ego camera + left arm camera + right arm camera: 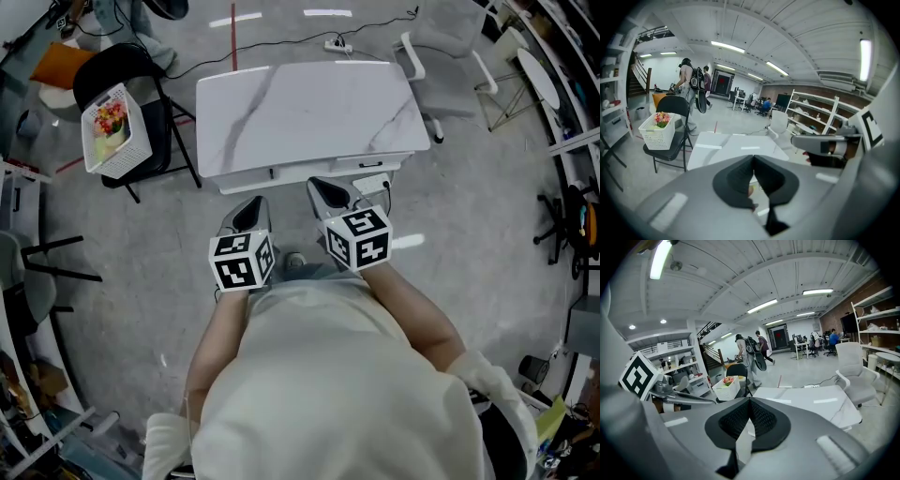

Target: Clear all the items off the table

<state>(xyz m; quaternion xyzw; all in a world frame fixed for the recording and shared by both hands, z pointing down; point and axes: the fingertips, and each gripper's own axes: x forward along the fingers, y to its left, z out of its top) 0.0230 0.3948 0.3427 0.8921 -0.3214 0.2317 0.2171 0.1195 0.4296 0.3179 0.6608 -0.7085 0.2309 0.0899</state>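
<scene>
Table [309, 112] stands bare, basket [131, 150] on chair [117, 64] beside it; left gripper [248, 212] and right gripper [328, 193] jaws closed, empty; clearing seems finished, no grasp due.

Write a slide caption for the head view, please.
Left gripper and right gripper, both shut, face an empty white marbled table.

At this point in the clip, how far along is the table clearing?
Done: the white table shows a bare top in every view, and a white basket holding flowers sits on the black chair beside it. In hand: nothing. The left gripper and right gripper are both shut and empty, short of the table's near edge. Left: nothing visible to remove.
</scene>
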